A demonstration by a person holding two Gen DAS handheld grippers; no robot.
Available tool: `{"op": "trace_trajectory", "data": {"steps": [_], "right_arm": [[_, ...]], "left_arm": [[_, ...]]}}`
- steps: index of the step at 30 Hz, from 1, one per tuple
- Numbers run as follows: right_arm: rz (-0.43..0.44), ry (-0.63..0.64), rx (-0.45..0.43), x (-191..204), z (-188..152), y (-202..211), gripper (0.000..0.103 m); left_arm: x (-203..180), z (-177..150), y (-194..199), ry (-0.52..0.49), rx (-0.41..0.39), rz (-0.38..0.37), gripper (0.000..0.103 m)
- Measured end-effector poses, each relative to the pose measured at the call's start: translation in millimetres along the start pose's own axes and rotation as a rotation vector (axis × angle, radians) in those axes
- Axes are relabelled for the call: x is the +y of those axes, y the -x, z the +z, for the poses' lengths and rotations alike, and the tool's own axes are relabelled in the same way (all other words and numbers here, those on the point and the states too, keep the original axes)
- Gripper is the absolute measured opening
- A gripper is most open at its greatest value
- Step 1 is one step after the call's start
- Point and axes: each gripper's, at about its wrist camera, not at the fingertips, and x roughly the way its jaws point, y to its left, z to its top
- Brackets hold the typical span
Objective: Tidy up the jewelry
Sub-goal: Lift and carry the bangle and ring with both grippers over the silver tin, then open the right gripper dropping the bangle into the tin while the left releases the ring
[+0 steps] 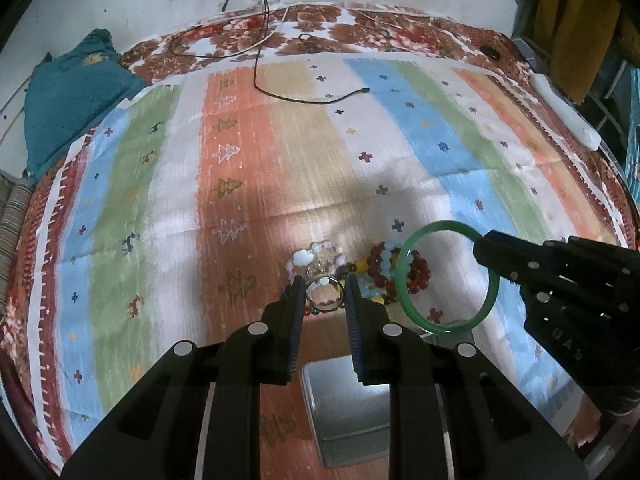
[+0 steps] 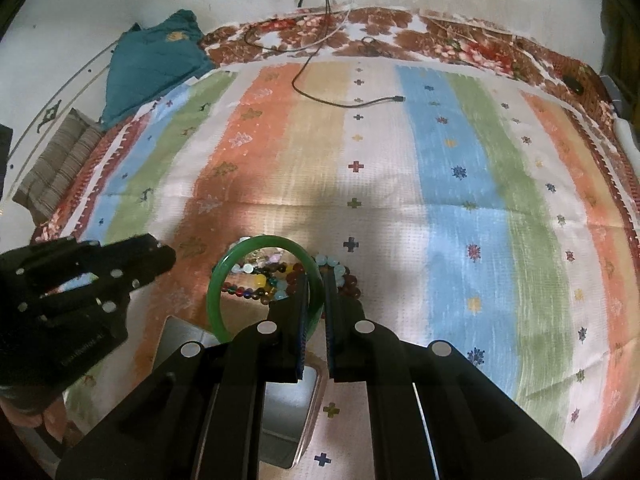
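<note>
While clamped, green bangle (image 2: pixel 264 280) aloft.

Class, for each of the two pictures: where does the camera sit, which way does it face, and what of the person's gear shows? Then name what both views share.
Left wrist view: mounted on the left gripper, facing forward and down at the striped cloth; its fingers flank a clear glass bangle; the right gripper shows at right.
Right wrist view: mounted on the right gripper, pinching the green jade bangle; the left gripper shows at left.
Shared: green bangle, bead bracelet pile, silver tin, cloth.
</note>
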Motion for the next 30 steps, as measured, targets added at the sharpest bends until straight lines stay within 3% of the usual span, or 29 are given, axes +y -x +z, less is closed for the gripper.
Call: {"op": "trace_trajectory", "data": {"steps": [30], "right_arm": [[0.006, 0.037, 0.007, 18.9, -50.8, 22.2, 0.009]], "left_arm": [[-15.0, -48.8, 36.9, -0.012, -0.030, -0.029, 0.019]]}}
